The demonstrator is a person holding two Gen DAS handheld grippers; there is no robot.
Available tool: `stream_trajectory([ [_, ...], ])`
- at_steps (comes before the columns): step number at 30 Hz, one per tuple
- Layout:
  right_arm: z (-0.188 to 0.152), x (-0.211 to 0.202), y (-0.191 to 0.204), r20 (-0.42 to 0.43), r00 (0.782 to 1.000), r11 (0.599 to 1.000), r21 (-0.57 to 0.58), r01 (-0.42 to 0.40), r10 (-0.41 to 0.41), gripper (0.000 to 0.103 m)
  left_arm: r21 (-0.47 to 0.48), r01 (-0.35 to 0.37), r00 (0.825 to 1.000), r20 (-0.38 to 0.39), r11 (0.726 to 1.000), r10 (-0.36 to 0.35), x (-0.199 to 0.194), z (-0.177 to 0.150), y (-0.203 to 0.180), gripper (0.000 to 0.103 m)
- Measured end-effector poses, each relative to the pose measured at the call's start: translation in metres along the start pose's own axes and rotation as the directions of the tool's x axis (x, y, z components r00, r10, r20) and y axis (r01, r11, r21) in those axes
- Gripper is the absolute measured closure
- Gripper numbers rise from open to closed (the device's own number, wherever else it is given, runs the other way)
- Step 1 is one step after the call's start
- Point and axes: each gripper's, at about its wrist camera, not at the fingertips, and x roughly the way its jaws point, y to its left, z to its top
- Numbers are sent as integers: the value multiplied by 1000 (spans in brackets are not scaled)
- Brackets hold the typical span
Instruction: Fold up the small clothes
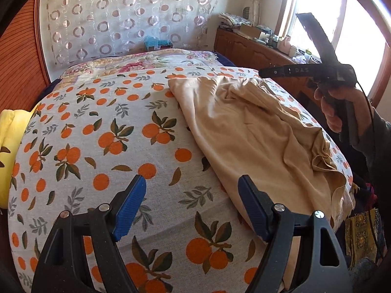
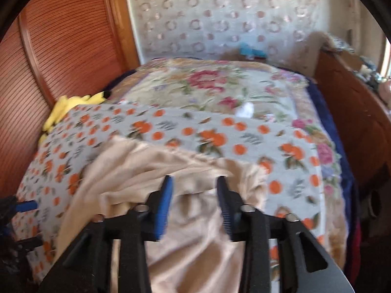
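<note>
A beige garment (image 1: 256, 131) lies crumpled on the orange-print bed sheet (image 1: 102, 127), toward the right side of the bed. My left gripper (image 1: 193, 185) is open and empty, just above the sheet, its right finger at the garment's near edge. My right gripper (image 2: 194, 183) is open and empty, held over the garment (image 2: 151, 171); this view is blurred. The right gripper also shows in the left wrist view (image 1: 262, 72), held in a hand above the garment's far end. The left gripper's blue fingertip (image 2: 25, 206) shows at the left edge of the right wrist view.
A yellow soft toy (image 1: 9, 131) lies at the bed's left edge by the wooden headboard (image 2: 61, 48). A floral blanket (image 2: 207, 85) covers the far part of the bed. A wooden cabinet (image 1: 251, 48) with clutter stands at the right under the window.
</note>
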Motion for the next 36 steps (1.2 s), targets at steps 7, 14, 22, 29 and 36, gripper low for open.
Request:
stream_trajectory([
  [7,-1,26,25,-70,986,988,42,-149,152,51,-5,2,1000,-1,1000,-2,-1,-2,-2,25],
  [14,0,47,21,-115,973,979,66,-192,198,51,-15,8,1000,-4,1000,-8,-1,-7,0,25],
  [22,18,0,-2,-5,999,999,3,-36,36,101,-10,12,1000,-9,1000,-12,0,-9,-2,25],
  [29,12,-18,-64,-6,979,974,97,202,-203,100,-16,24,1000,-1,1000,-24,-1,-11,-6,25],
  [36,-34,-35,-58,29,983,980,95,178,-181,78,6,49,999,4,999,-49,-5,-13,-21,25],
])
